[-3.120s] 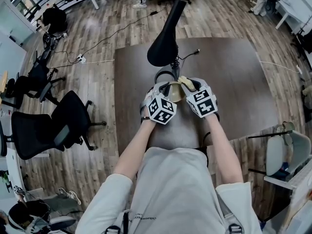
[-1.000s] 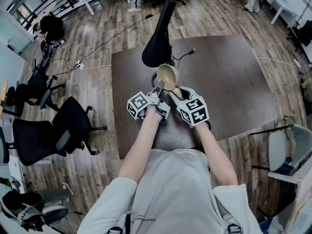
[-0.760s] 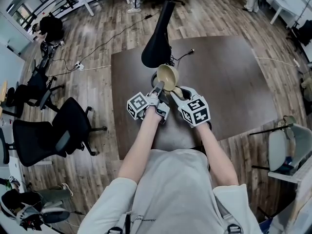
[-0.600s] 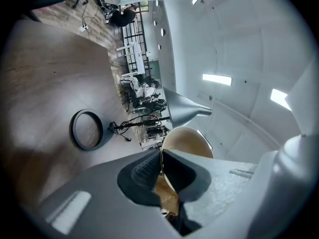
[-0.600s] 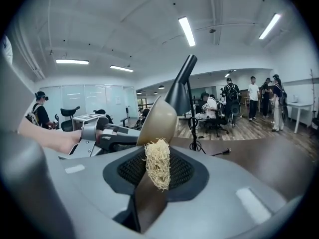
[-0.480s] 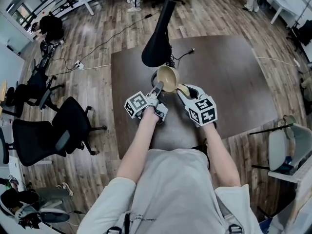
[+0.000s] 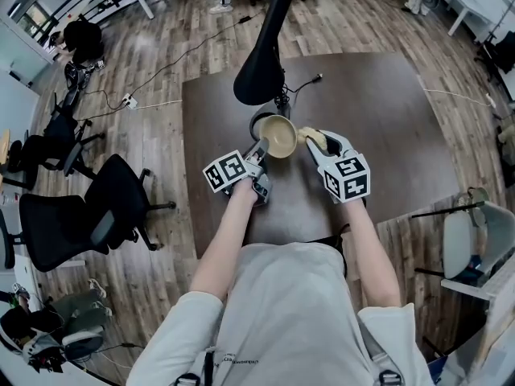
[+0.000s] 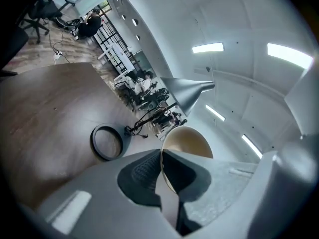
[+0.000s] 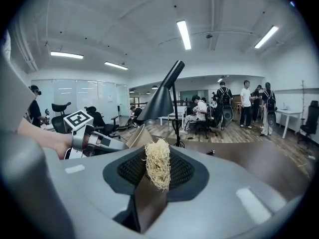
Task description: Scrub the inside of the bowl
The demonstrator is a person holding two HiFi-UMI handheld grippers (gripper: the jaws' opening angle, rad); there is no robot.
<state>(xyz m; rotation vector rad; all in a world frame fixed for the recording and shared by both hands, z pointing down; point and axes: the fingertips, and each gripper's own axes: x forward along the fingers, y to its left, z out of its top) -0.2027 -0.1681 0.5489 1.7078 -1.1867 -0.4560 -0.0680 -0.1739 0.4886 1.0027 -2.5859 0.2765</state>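
Observation:
A tan bowl (image 7: 278,135) is held up off the brown table (image 7: 378,127), tipped on its side. My left gripper (image 7: 261,146) is shut on its near rim; in the left gripper view the rim of the bowl (image 8: 187,139) runs between the jaws of that gripper (image 8: 162,158). My right gripper (image 7: 319,145) is shut on a pale yellow fibrous scrubber (image 7: 314,138), just right of the bowl and outside it. In the right gripper view the scrubber (image 9: 158,162) sticks up from the jaws, with the bowl's edge (image 9: 139,136) and the left gripper (image 9: 92,141) to its left.
A black desk lamp (image 7: 261,63) hangs over the table just behind the bowl, its round ring base (image 8: 106,142) on the tabletop. Office chairs (image 7: 88,207) stand on the wooden floor to the left. Several people (image 9: 246,108) stand far off in the room.
My right gripper has drawn the scrubber rightward, away from the bowl's opening. The left gripper has kept hold of the bowl and shifted it slightly nearer and lower.

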